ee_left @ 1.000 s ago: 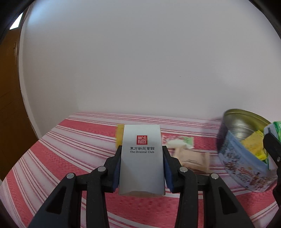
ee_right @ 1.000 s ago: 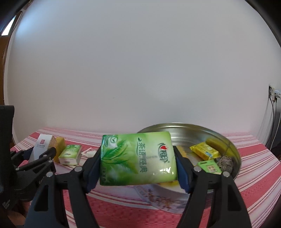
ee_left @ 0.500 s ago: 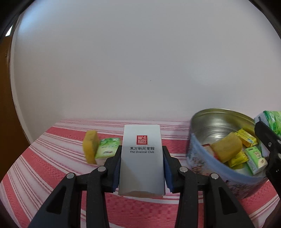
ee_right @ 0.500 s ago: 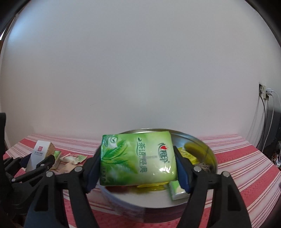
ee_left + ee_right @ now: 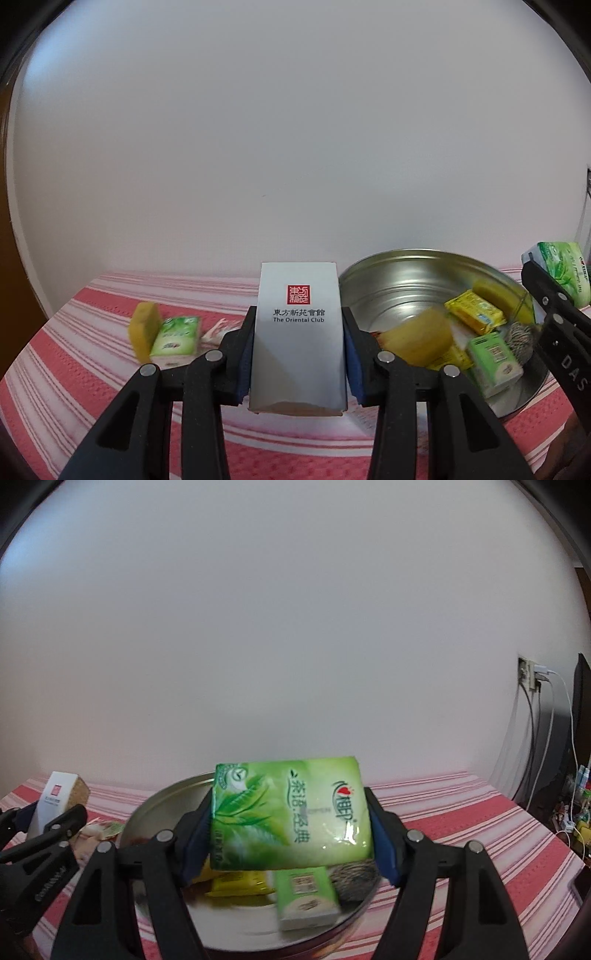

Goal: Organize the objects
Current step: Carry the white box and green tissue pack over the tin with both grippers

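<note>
My left gripper [image 5: 298, 350] is shut on a white card box [image 5: 298, 332] printed "The Oriental Club", held upright above the red striped tablecloth, just left of the round metal tin [image 5: 388, 273]. My right gripper [image 5: 291, 827] is shut on a green tissue pack [image 5: 291, 812], held over the tin [image 5: 155, 808]. The tin holds yellow packets [image 5: 474, 315], a small green box [image 5: 493, 356] and a ball of twine [image 5: 519, 336]. The right gripper and its pack [image 5: 563, 273] show at the right edge of the left wrist view.
A yellow sponge [image 5: 142, 328], a small green tissue pack [image 5: 175, 336] and flat sachets [image 5: 218, 328] lie on the cloth left of the tin. A white wall stands close behind. Cables and a socket [image 5: 532, 675] hang at the right.
Both grippers have swung right and moved toward the tin. The tin now sits directly under the right gripper and beside the left one. Both still hold their items.
</note>
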Tool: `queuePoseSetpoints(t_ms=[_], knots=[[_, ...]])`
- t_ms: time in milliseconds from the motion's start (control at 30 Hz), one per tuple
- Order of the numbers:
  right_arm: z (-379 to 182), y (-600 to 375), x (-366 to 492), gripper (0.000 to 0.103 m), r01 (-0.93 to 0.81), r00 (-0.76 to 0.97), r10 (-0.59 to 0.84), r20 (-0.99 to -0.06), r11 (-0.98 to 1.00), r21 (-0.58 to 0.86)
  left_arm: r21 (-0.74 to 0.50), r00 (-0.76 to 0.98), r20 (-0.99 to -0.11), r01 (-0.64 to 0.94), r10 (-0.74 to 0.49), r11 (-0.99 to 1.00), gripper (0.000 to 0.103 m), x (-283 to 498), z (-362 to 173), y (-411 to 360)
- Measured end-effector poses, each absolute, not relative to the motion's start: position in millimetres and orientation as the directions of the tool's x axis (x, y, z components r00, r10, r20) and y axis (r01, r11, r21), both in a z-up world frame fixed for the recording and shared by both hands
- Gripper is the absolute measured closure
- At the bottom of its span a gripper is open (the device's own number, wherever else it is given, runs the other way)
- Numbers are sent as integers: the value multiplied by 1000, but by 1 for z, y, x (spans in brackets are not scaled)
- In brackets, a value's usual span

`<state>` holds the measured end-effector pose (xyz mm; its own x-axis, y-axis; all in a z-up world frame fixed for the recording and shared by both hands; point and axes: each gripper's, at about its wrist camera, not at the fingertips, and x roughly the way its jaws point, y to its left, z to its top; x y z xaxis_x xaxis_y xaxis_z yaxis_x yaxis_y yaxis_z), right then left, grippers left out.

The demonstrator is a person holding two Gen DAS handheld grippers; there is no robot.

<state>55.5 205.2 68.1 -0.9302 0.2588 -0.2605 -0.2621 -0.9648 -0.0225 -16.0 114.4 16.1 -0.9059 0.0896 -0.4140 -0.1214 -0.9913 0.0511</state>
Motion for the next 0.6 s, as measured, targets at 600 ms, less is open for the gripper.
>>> queuePoseSetpoints(t_ms=[600], knots=[[51, 266, 24, 30, -404, -870, 383, -312, -915, 3, 20, -848, -490, -245, 204, -969, 60, -43, 9, 190]])
